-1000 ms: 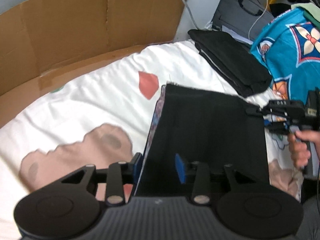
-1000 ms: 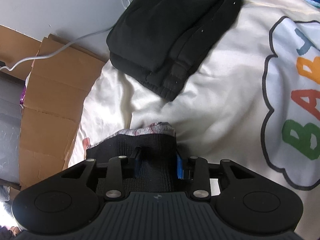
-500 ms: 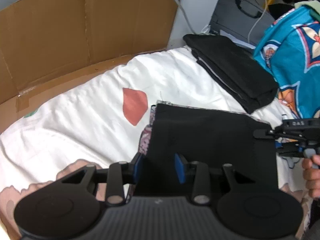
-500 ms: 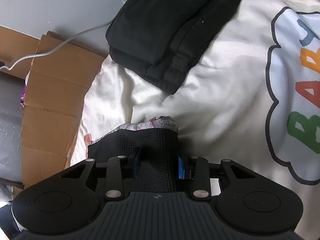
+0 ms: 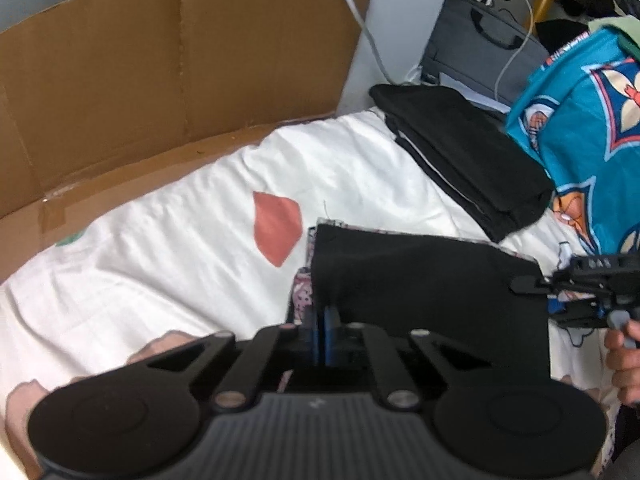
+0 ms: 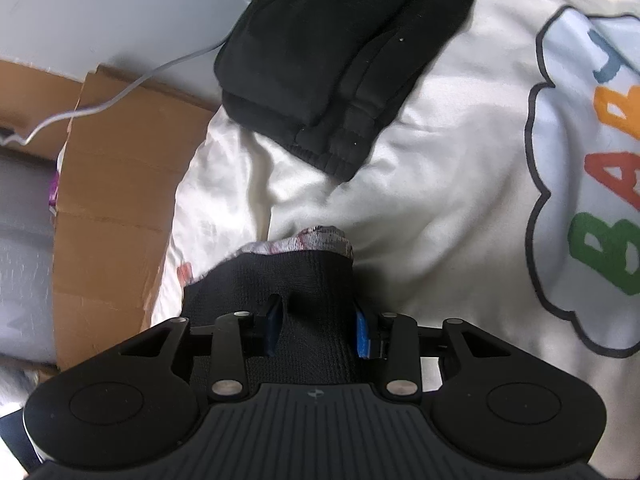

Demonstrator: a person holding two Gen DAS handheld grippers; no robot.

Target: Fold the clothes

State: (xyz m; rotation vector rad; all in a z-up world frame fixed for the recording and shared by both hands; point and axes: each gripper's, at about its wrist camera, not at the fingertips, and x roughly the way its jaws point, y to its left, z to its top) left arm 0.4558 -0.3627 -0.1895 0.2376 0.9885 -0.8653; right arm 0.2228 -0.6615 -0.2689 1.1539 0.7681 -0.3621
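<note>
A folded black garment (image 5: 420, 288) with a patterned lining lies on the white printed bed cover (image 5: 160, 264). My left gripper (image 5: 322, 332) sits at the garment's left edge with its blue pads pressed together. Whether any fabric is caught between them I cannot tell. My right gripper (image 5: 536, 298), held by a hand (image 5: 624, 352), is at the garment's right corner. In the right wrist view the black garment (image 6: 312, 280) fills the gap of the right gripper (image 6: 316, 330). Its jaws are opening, and the fabric still touches both pads.
A stack of folded black clothes (image 5: 472, 152) lies at the far end of the bed, also in the right wrist view (image 6: 340, 60). A cardboard sheet (image 5: 160, 80) borders the bed on the left. A teal patterned cloth (image 5: 592, 132) and a grey case (image 5: 480, 48) stand at the right.
The garment, held up and stretched a second ago, now lies on the bed. My left jaws, apart around its edge before, have come together. The right gripper has stayed in place.
</note>
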